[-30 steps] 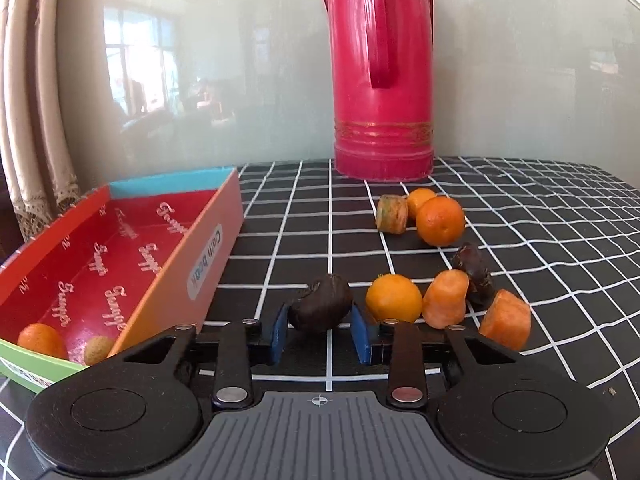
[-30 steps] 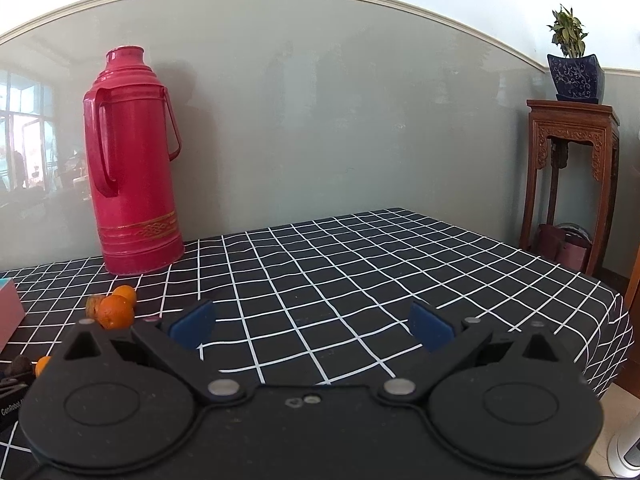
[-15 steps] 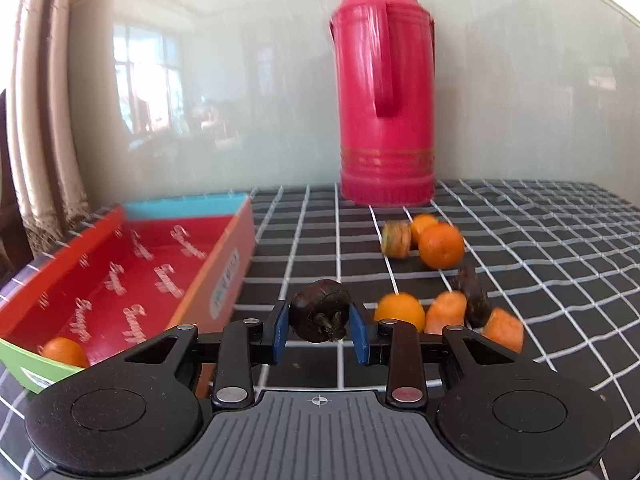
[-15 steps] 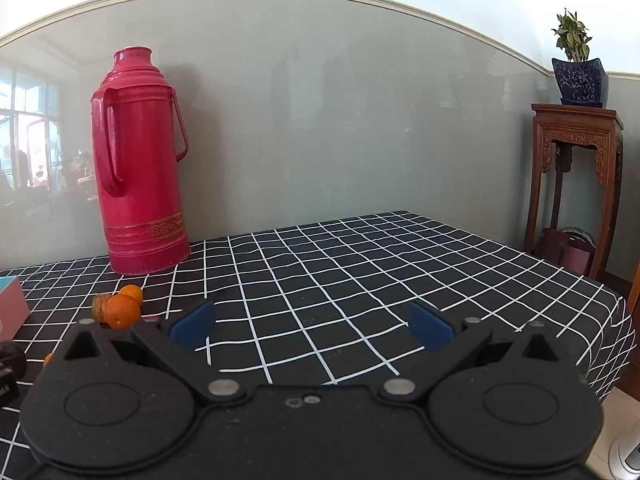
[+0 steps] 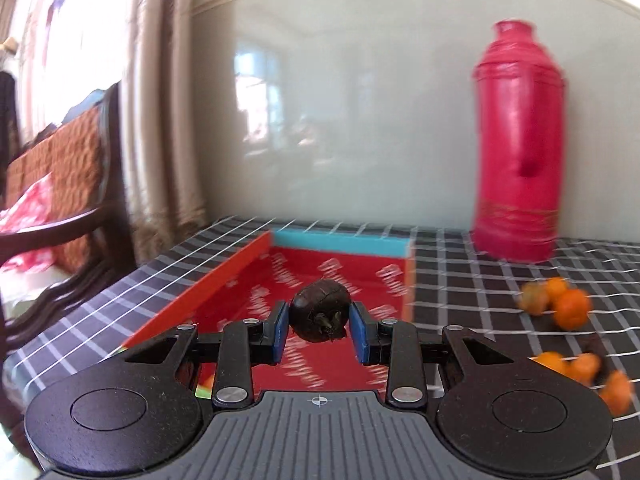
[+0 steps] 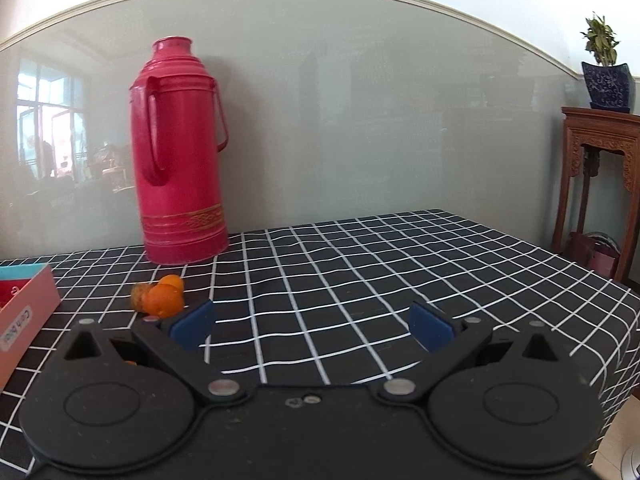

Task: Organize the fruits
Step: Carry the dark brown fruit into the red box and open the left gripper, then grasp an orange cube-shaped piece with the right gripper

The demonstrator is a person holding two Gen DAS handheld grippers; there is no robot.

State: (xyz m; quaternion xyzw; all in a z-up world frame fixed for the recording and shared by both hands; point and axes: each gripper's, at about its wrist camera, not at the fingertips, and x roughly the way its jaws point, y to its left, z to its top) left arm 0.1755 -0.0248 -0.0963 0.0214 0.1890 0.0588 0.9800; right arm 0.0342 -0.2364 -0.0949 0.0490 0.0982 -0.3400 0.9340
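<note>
Glossy red flask (image 6: 180,152); matt checked cloth over desk (image 6: 380,264); printed cardboard box (image 5: 240,284); dark rough-skinned fruit (image 5: 319,314); matt black plastic left hand-held gripper (image 5: 319,330); carved wood stand (image 6: 600,152).

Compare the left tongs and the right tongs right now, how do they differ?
The left tongs are shut on a dark brown fruit; the right tongs stand wide open with nothing between them. The left tongs sit over the red box; the right tongs sit over bare checked tablecloth. Both have blue pads on black bodies.
</note>
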